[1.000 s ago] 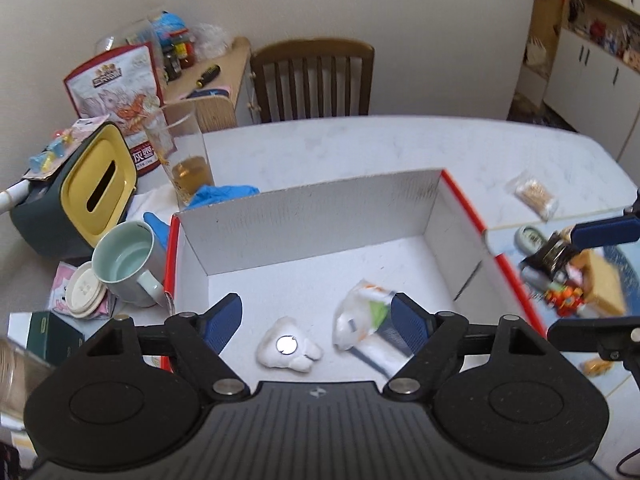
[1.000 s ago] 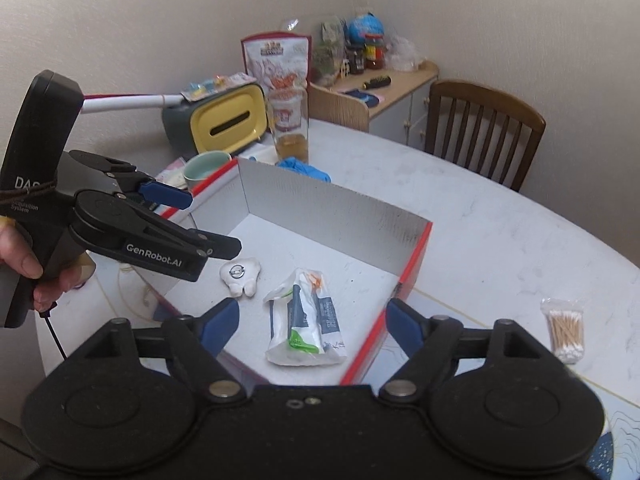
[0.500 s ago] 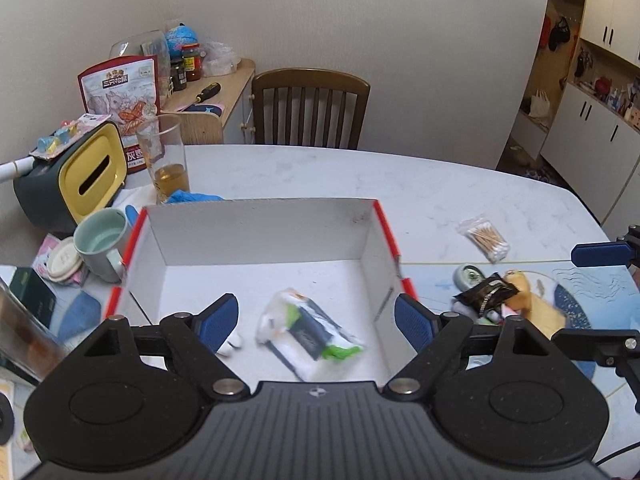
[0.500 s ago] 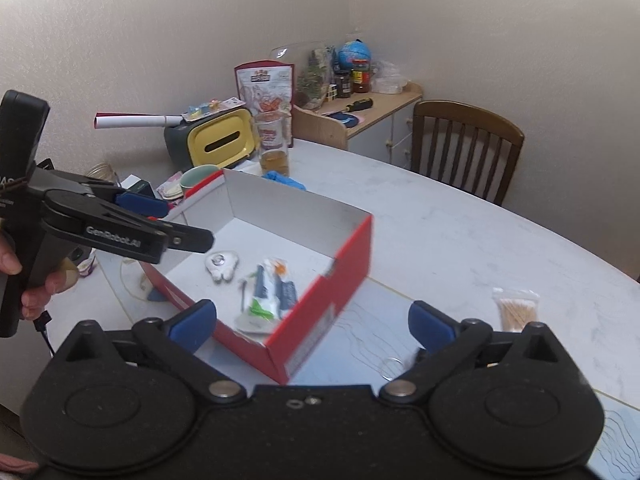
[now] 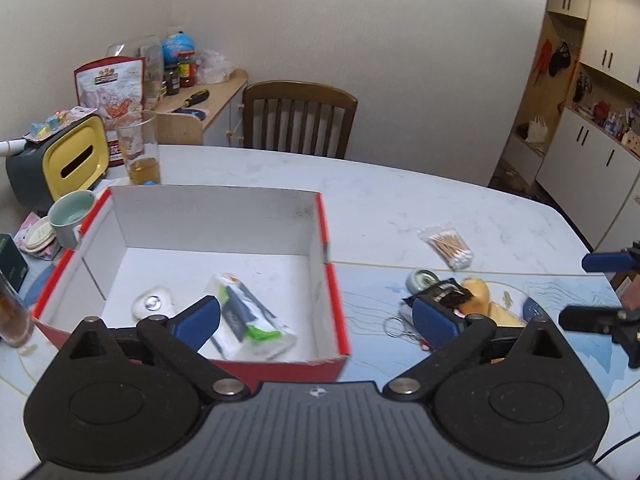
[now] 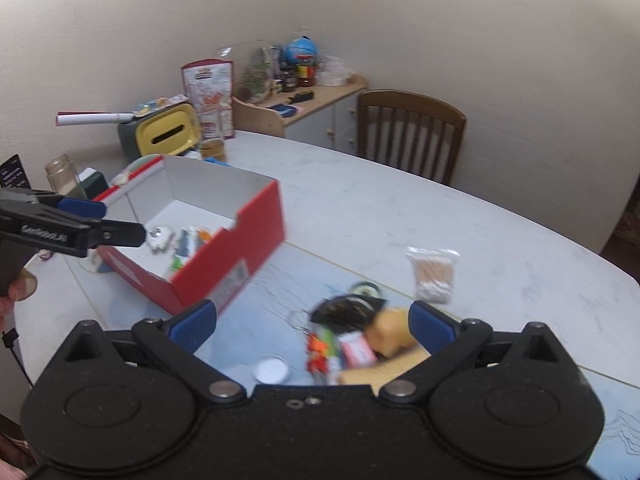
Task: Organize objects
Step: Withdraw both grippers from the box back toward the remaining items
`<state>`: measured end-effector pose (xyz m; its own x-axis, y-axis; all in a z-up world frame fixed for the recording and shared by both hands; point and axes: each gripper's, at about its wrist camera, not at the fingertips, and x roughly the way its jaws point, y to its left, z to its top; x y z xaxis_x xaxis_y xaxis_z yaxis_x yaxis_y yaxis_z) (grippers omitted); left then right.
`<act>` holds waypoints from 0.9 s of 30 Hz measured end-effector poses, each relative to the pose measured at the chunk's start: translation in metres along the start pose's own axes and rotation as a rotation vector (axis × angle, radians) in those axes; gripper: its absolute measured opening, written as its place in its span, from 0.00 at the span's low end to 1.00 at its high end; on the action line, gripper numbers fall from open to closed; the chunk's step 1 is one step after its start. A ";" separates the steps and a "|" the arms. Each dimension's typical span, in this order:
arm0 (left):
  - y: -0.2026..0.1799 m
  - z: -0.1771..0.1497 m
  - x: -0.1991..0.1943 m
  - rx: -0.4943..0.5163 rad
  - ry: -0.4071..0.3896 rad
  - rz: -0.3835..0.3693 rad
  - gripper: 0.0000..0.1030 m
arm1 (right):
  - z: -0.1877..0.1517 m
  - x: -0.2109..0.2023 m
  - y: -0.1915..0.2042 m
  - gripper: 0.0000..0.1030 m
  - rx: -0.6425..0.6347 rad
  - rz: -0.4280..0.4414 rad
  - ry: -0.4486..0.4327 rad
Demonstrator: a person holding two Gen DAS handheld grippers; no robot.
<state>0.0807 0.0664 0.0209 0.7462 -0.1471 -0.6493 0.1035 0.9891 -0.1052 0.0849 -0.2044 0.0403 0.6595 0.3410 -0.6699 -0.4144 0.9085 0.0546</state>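
Note:
A red box point(image 5: 334, 312) with a white inside holds a white tooth-shaped piece point(image 5: 154, 304) and a plastic packet point(image 5: 248, 316). My left gripper point(image 5: 316, 320) hovers over the box's right wall, its jaws opening with nothing between them. Right of the box lies a pile: a black packet point(image 5: 444, 292), a round tin point(image 5: 420, 280), a yellow lump point(image 5: 480, 296) and a key ring point(image 5: 396, 326). My right gripper point(image 6: 312, 328) stands open above that pile point(image 6: 344, 308), holding nothing. A bag of cotton swabs point(image 6: 434, 272) lies further back.
Left of the box stand a green mug point(image 5: 70, 216), a glass of amber drink point(image 5: 140, 148) and a yellow-lidded tissue box point(image 5: 60, 160). A wooden chair point(image 5: 298, 120) sits behind the table, beside a cluttered side cabinet point(image 5: 200, 100). A jar point(image 5: 12, 312) is at the near left.
Both grippers have swung right, away from the box's inside toward the pile on the mat. Their jaws have spread wider. The box and its contents have not moved.

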 end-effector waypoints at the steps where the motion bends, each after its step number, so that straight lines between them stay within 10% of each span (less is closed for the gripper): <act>1: -0.005 -0.003 0.000 0.003 0.003 -0.002 1.00 | -0.003 -0.002 -0.005 0.99 0.003 -0.007 0.000; 27: -0.123 -0.087 0.070 0.264 0.115 -0.122 1.00 | -0.083 0.035 -0.096 0.99 0.131 -0.098 0.130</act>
<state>0.0626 -0.0667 -0.0774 0.6399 -0.2504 -0.7265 0.3664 0.9305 0.0020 0.0960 -0.2993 -0.0499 0.6025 0.2232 -0.7662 -0.2617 0.9623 0.0746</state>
